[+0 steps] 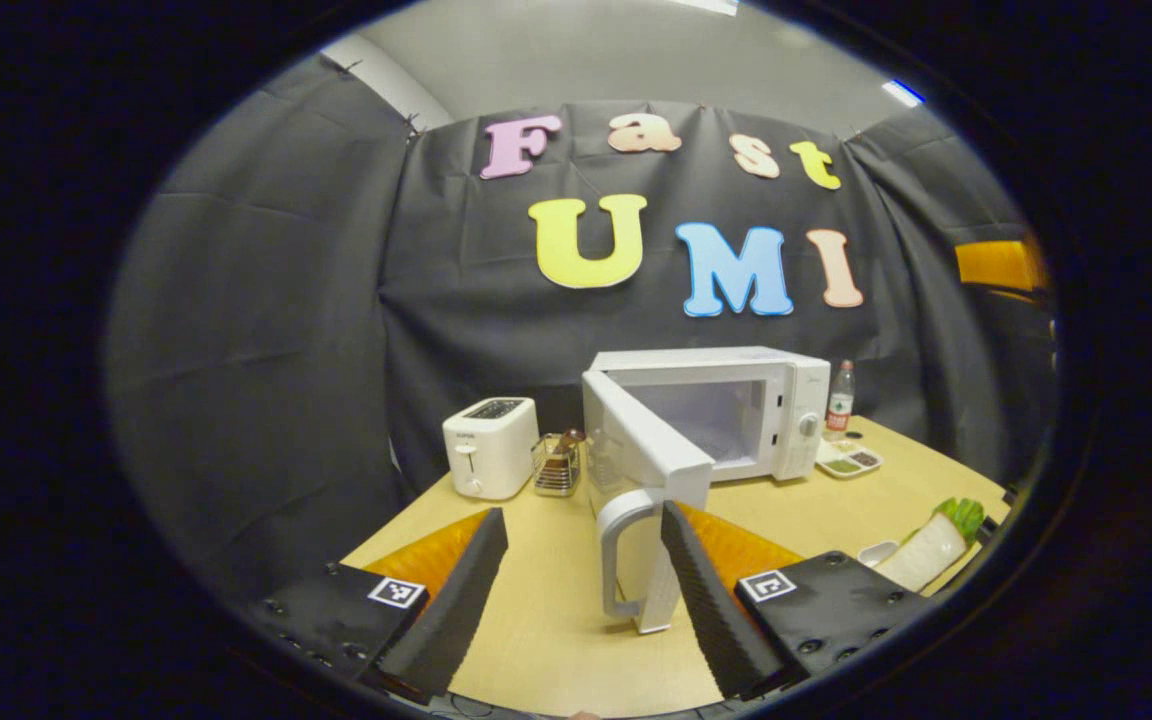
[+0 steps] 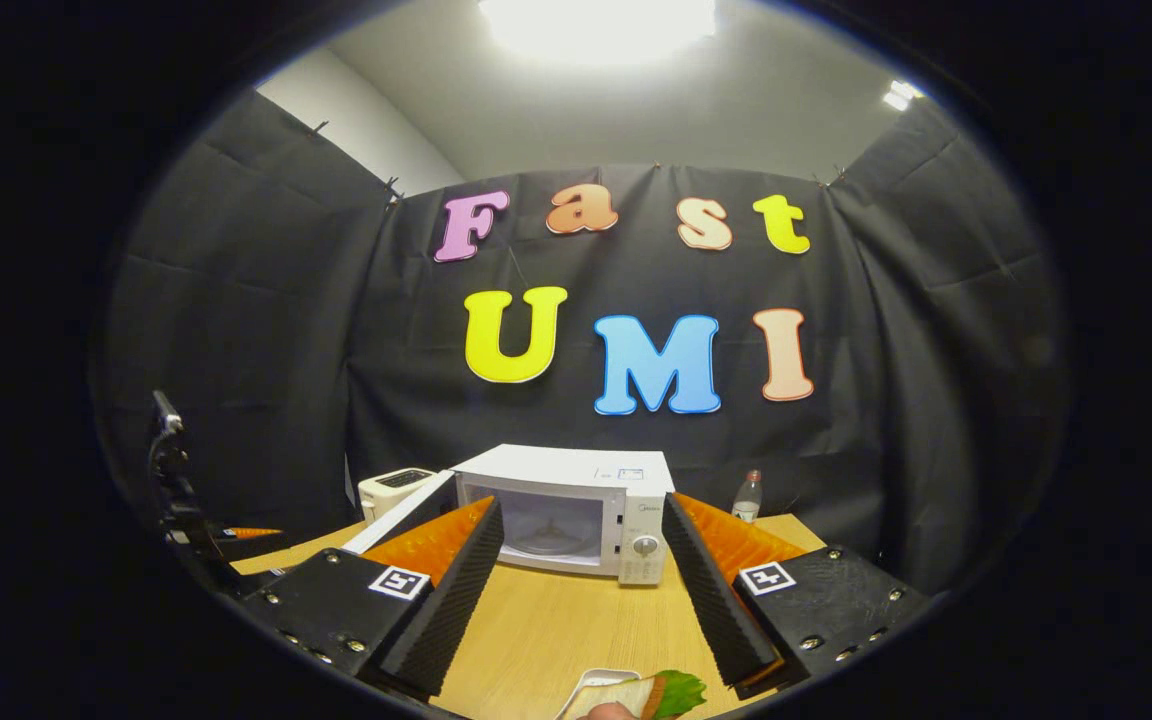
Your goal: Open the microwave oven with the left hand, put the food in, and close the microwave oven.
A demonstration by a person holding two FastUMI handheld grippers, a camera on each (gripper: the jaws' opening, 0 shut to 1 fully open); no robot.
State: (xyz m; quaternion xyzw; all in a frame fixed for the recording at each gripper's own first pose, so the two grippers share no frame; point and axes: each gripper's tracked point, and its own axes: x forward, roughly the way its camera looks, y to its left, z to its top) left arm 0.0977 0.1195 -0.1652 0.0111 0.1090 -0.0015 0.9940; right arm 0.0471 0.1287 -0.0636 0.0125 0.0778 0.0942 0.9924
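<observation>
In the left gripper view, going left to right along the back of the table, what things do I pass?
White two-slot toaster → small clear glass rack → white microwave oven with its door open → clear plastic bottle with red label.

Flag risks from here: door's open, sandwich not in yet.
1. The door swings toward the left gripper, its handle between the open fingers; it may get snagged or knocked shut.
2. The sandwich lies at the table's near edge, below the open right gripper; a poor grasp could push it off.
</observation>
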